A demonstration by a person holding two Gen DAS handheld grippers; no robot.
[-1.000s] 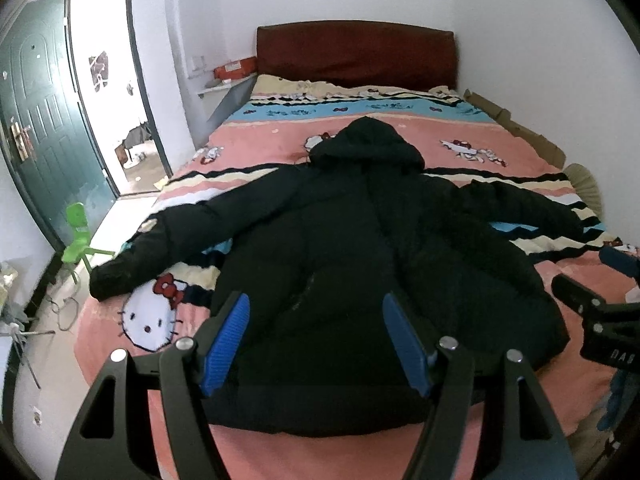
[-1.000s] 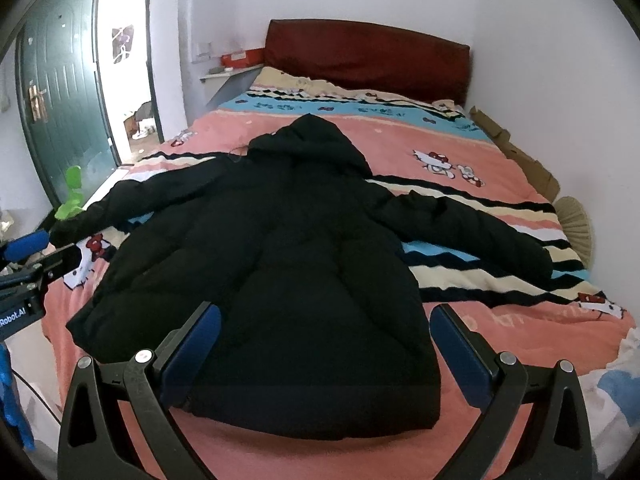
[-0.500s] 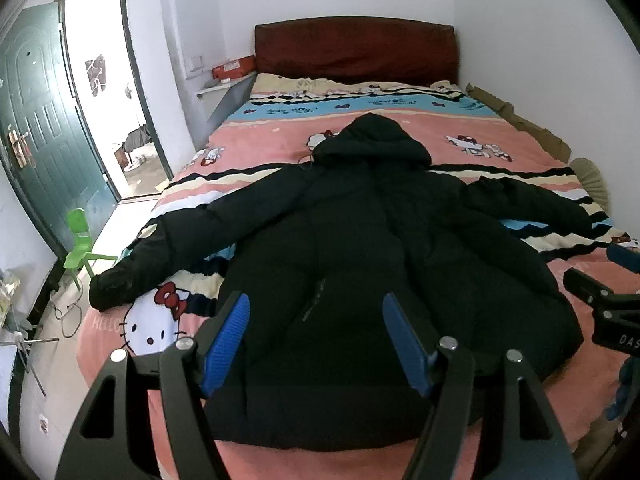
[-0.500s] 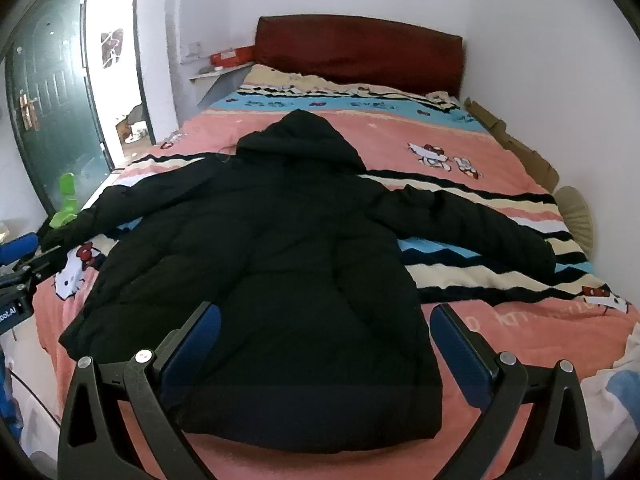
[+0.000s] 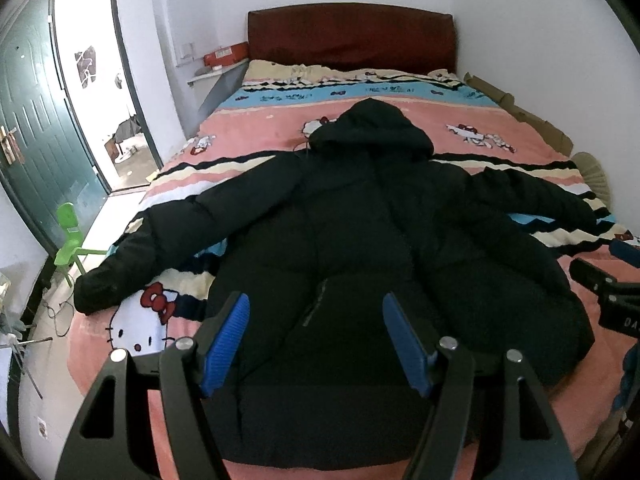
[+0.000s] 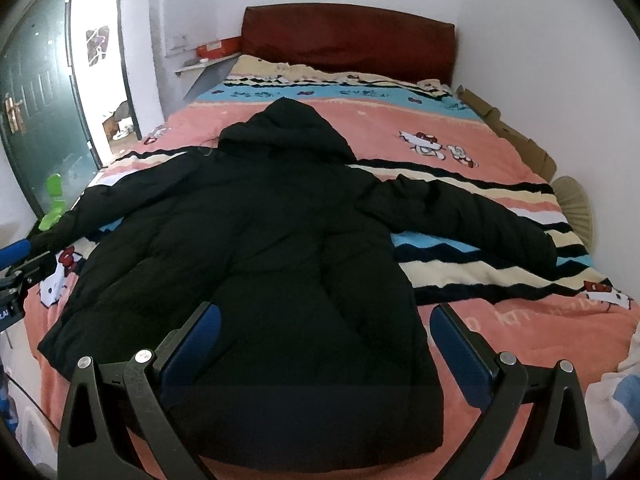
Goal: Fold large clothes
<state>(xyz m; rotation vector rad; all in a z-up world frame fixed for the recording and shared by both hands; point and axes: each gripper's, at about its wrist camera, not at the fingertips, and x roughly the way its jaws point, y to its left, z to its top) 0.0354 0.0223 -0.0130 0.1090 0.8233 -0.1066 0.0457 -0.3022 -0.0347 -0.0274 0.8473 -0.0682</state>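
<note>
Garment: black hooded puffer jacket (image 5: 352, 248), quilted, spread flat with both sleeves out to the sides.
Location: on the patterned pink bedspread (image 5: 256, 128), hem at the bed's foot edge.
Orientation: long axis runs foot to head; hood toward the red headboard (image 5: 352, 36).
Left gripper (image 5: 316, 344): released, jaws apart above the hem, holding nothing.
Right gripper (image 6: 326, 348): released, jaws wide, empty.
</note>
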